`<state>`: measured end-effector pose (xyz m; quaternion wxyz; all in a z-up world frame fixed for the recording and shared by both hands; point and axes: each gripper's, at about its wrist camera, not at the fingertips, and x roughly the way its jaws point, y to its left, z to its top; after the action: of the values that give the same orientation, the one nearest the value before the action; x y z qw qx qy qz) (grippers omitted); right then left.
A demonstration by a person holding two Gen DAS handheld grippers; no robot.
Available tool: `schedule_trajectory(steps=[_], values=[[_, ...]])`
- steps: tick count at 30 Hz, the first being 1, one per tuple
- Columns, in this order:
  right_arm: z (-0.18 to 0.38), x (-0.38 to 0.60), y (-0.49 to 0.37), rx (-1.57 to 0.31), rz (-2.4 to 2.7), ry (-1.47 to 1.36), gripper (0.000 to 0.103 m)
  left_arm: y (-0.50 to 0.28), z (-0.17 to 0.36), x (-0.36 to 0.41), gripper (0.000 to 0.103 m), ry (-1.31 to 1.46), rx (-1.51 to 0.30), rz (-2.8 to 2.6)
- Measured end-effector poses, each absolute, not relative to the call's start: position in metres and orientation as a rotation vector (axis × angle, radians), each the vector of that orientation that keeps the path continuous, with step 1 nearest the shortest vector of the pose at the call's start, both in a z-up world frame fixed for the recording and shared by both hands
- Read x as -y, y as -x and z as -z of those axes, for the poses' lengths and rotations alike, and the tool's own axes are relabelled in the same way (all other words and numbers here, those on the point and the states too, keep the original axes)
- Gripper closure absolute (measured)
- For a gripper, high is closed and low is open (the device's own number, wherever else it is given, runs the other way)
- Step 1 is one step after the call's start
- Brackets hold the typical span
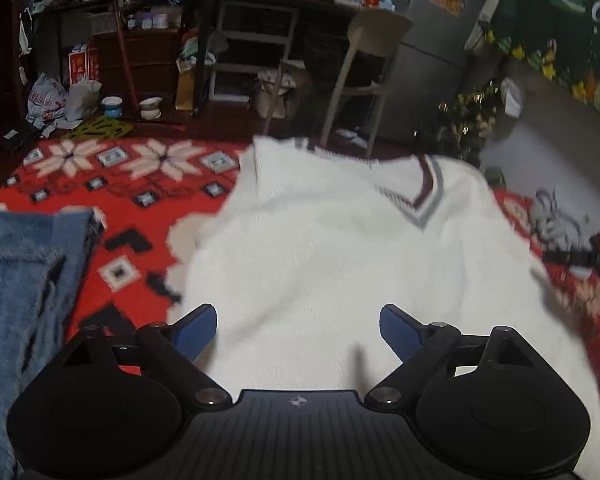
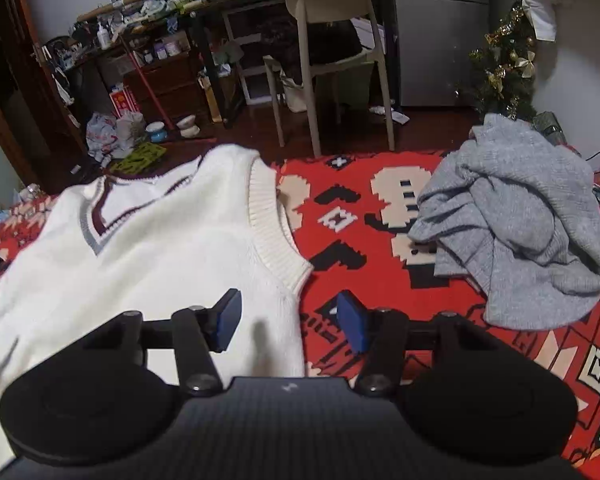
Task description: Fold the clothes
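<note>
A white knit vest (image 1: 324, 256) with a maroon and grey V-neck lies spread on the red patterned rug (image 1: 136, 216). It also shows in the right wrist view (image 2: 160, 248). My left gripper (image 1: 298, 330) is open, its blue pads wide apart over the vest's lower part, holding nothing. My right gripper (image 2: 290, 320) is open and empty above the vest's right side edge, just below the ribbed armhole (image 2: 272, 232). A crumpled grey sweater (image 2: 516, 224) lies on the rug to the right. Blue jeans (image 1: 20, 304) lie at the left.
A beige chair (image 2: 332, 40) stands beyond the rug, with a cluttered desk and shelves (image 2: 172, 12) behind it. A small decorated Christmas tree (image 2: 504, 64) stands at the back right. Bowls and bags (image 2: 156, 128) sit on the floor at the back left.
</note>
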<state>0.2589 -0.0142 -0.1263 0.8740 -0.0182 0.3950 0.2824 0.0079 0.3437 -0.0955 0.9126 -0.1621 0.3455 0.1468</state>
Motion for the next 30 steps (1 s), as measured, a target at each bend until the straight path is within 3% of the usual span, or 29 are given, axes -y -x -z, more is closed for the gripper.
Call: schedule_trajectory(steps=[3,5,7,8,10,20,22,23,24,25,30], values=[[0.124,0.019,-0.258,-0.827,-0.58,0.019,0.052,-0.018,0.085,-0.361,0.021,0.287,-0.725,-0.287],[0.124,0.019,-0.257,-0.832,-0.58,0.038,0.058,-0.026,0.084,-0.373,0.035,0.278,-0.747,-0.274],[0.125,0.018,-0.261,-0.839,-0.566,0.045,0.063,-0.034,0.09,-0.385,0.038,0.301,-0.77,-0.268],[0.126,0.018,-0.264,-0.844,-0.556,0.036,0.074,-0.038,0.093,-0.39,0.045,0.316,-0.776,-0.277],[0.128,0.019,-0.274,-0.853,-0.537,-0.011,0.079,-0.042,0.101,-0.4,0.054,0.343,-0.778,-0.297],[0.15,-0.022,-0.283,-0.917,-0.553,0.023,0.077,-0.041,0.122,-0.426,0.053,0.533,-0.783,-0.311],[0.151,-0.031,-0.279,-0.902,-0.555,0.088,0.082,-0.043,0.122,-0.426,0.053,0.54,-0.777,-0.302],[0.15,-0.034,-0.277,-0.895,-0.565,0.111,0.091,-0.045,0.122,-0.424,0.06,0.531,-0.783,-0.298],[0.149,-0.035,-0.275,-0.886,-0.568,0.13,0.094,-0.048,0.123,-0.421,0.073,0.518,-0.791,-0.293],[0.148,-0.034,-0.273,-0.877,-0.556,0.141,0.094,-0.049,0.122,-0.417,0.094,0.499,-0.798,-0.299],[0.137,-0.013,-0.262,-0.878,-0.521,0.114,0.096,-0.04,0.112,-0.398,0.094,0.418,-0.833,-0.305]])
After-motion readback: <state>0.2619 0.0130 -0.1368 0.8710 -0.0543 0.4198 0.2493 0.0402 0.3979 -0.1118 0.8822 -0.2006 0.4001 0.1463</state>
